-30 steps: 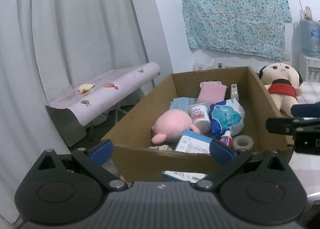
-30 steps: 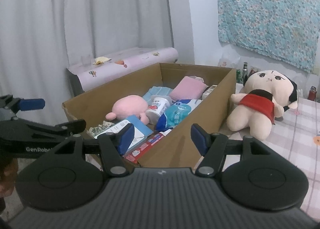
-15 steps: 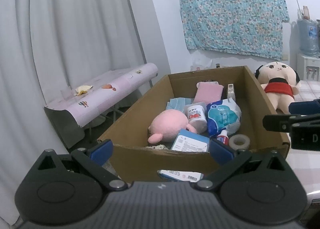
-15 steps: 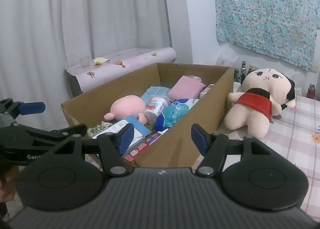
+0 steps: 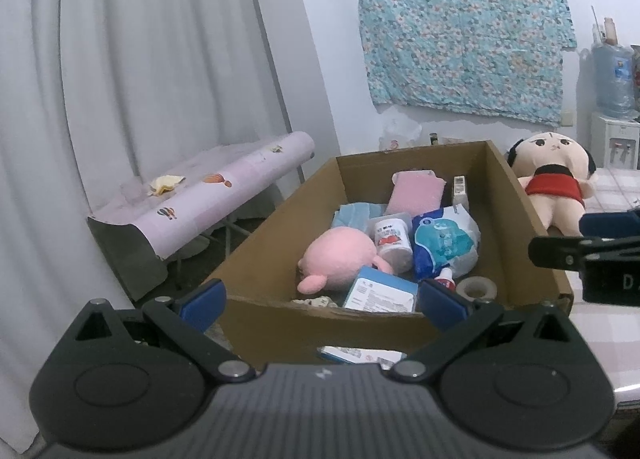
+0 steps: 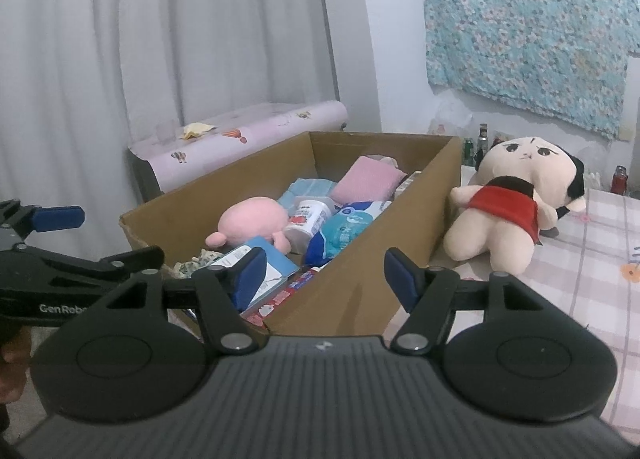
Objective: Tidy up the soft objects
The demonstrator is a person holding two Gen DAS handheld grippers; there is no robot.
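While my left tongs (image 5: pixel 322 299) and right tongs (image 6: pixel 324 277) hang spread and empty, the pink plush (image 5: pixel 340 255) sits wedged among hard clutter in the box (image 5: pixel 516 219); a careless grab could snag the bottle (image 5: pixel 394 239) too.

Left gripper (image 5: pixel 320 301) fingers wide apart, empty, before cardboard box (image 5: pixel 276 323) w/ pink plush (image 5: pixel 340 257) inside
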